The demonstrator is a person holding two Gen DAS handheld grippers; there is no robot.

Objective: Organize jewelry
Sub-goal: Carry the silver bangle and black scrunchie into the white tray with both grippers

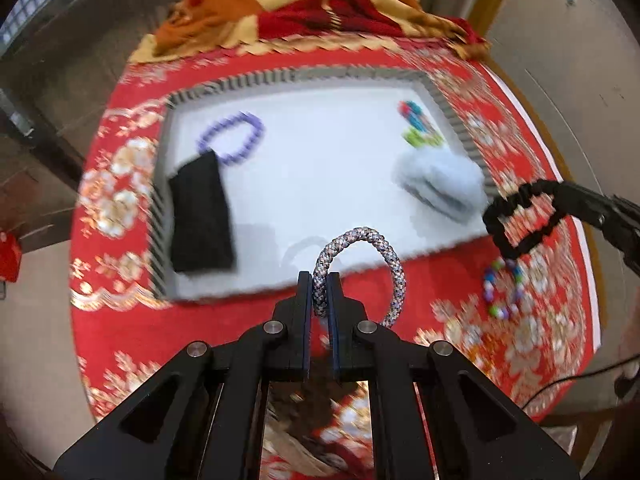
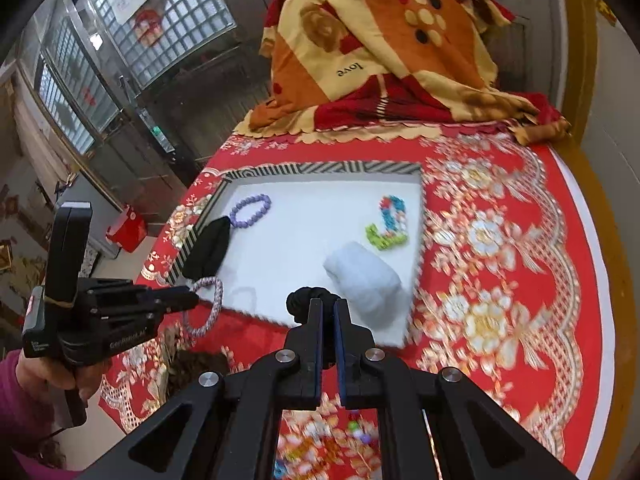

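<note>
My left gripper [image 1: 320, 280] is shut on a grey-and-pink braided rope bracelet [image 1: 362, 268], which hangs above the near edge of the white tray [image 1: 320, 168]. In the right wrist view the left gripper [image 2: 192, 300] shows at the left with the same braided bracelet [image 2: 208, 308]. My right gripper [image 2: 328, 304] is shut on a black braided bracelet [image 2: 310, 296]. In the left wrist view that black bracelet [image 1: 520, 220] hangs from the right gripper [image 1: 560, 196] just off the tray's right corner. A multicoloured bead bracelet [image 1: 502, 288] lies on the red cloth below it.
In the tray lie a purple bead bracelet [image 2: 250, 210], a black pouch [image 2: 208, 252], a pale blue fluffy item [image 2: 364, 280] and a colourful bead piece [image 2: 390, 222]. The tray has a striped rim [image 2: 320, 168]. A folded blanket [image 2: 380, 48] sits behind on the red patterned tablecloth [image 2: 500, 260].
</note>
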